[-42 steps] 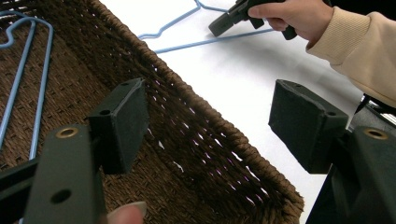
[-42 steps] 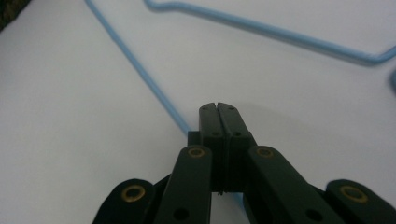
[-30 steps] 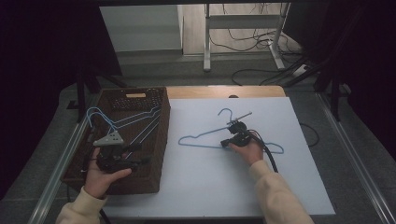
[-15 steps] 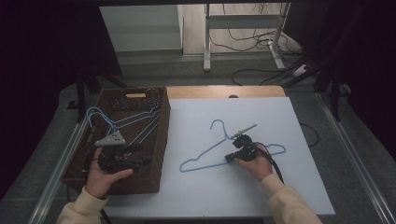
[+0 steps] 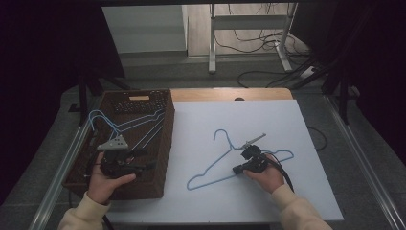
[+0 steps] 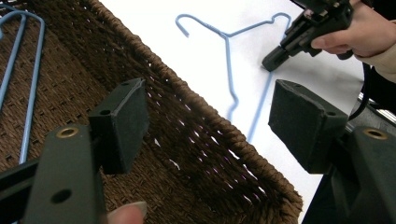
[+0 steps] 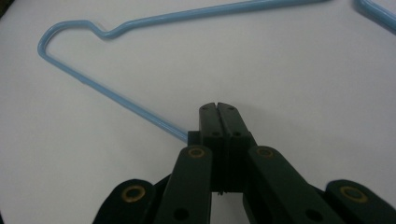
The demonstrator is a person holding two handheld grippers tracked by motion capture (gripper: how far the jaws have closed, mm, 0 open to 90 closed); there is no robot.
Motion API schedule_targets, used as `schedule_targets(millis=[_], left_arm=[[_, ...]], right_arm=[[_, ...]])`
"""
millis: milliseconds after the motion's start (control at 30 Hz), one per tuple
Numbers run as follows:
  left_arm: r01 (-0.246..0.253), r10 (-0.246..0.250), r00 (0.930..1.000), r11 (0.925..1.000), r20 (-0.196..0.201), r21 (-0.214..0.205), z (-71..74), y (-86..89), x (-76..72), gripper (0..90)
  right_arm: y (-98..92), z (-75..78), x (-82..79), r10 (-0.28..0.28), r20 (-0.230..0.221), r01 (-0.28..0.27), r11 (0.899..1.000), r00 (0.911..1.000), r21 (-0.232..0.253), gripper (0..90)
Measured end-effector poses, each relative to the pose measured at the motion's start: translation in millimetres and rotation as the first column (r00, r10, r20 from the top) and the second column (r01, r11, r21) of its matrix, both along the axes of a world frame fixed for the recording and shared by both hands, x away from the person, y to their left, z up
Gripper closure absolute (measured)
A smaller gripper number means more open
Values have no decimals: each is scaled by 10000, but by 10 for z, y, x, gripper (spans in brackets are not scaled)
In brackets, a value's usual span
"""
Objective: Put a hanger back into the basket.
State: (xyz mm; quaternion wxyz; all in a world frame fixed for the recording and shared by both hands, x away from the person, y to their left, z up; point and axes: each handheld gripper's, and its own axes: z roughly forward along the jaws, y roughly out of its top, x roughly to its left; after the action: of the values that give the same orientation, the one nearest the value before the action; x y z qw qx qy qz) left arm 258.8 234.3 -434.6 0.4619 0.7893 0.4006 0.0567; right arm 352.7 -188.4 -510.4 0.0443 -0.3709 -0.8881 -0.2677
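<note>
- While the blue wire hanger (image 5: 230, 160) lies flat on the white bench (image 5: 287, 120), the right gripper (image 5: 238, 168) has its jaws shut on the bottom bar
- Thin, stiff, light and probably slick wire; a grip near the bar's middle should balance it
- Left gripper (image 6: 205, 116) hovers over the wicker basket (image 5: 165, 143), jaws wide and empty

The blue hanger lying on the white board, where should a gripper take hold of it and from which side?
Grip the blue hanger on its long straight bottom bar, coming from above on the person's side. It lies flat on the white board, so only thin wire offers itself, and that bar is the longest straight run. The right gripper is shut on that bar.
</note>
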Motion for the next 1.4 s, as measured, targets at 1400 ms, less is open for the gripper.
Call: schedule_targets(millis=[1400], left_arm=[[110,-110,9999,9999,-29,18,-9,-48,13,281]], right_arm=[[276,131,439,-1289,1449,1435,9850,9810,-954,697]])
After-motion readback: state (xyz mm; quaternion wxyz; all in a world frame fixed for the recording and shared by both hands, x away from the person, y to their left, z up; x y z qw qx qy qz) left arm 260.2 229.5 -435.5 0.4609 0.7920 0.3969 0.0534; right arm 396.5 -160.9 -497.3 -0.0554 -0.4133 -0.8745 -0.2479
